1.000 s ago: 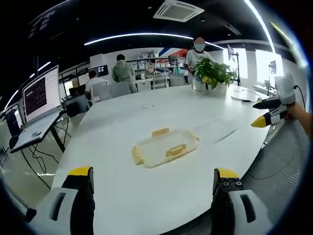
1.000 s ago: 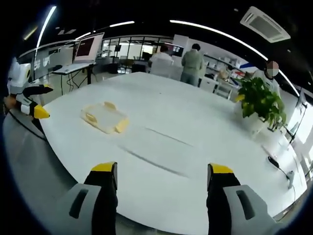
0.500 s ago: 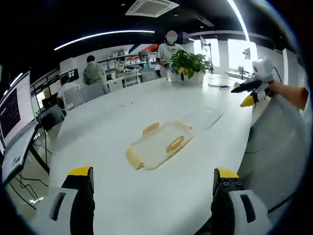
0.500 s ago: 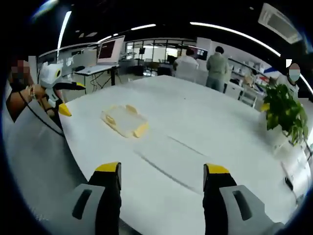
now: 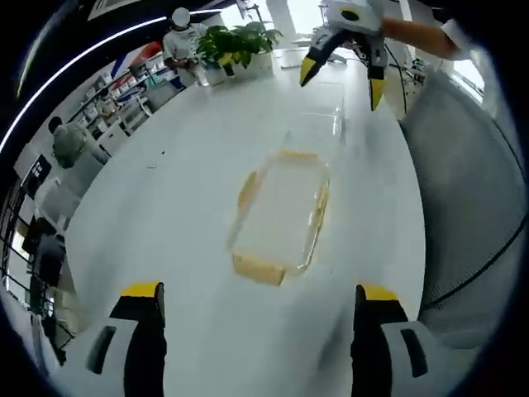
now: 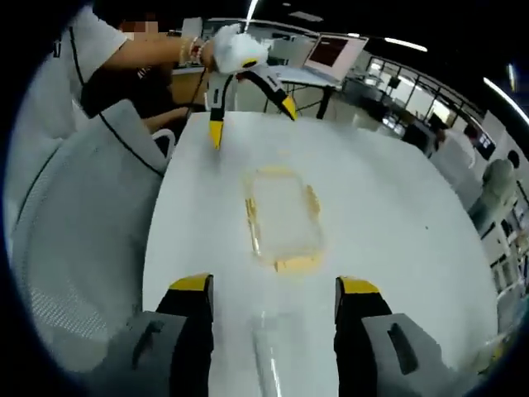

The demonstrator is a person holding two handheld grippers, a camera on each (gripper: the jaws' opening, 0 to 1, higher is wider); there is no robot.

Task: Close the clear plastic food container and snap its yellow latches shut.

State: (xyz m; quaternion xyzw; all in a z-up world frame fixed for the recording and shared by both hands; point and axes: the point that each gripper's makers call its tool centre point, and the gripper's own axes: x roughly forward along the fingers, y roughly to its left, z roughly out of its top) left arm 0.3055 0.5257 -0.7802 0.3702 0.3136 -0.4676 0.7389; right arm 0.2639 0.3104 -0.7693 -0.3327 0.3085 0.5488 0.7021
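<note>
A clear plastic lid (image 5: 279, 217) with yellow latches (image 5: 259, 269) lies flat on the white table (image 5: 157, 215), about midway between the two tools. In the left gripper view the left tool (image 5: 258, 331) rises from the bottom with its jaws spread wide and nothing between them; the lid sits just beyond its tips, with one yellow latch at the near short end and yellow strips along both long edges. Past the lid stands a clear container (image 5: 318, 124), faint against the white top, and above it the right tool (image 5: 340, 73) hangs with its two yellow-tipped jaws apart, held by a hand in a white sleeve. A potted plant (image 5: 235, 43) stands at the far end of the table and people stand near shelves behind it. In the right gripper view the right tool (image 6: 273, 302) is likewise released, jaws apart and empty, with the rim of the container (image 6: 269, 351) showing low between them, blurred. The lid (image 6: 283, 217) lies further out on the table (image 6: 388, 207), a yellow latch (image 6: 295, 264) at its near end. Beyond it the left tool (image 6: 250, 103) hovers over the table edge, jaws parted, held by a person's hand. A grey mesh chair (image 6: 83, 207) stands beside the table and a laptop (image 6: 326, 56) sits on a stand behind.
</note>
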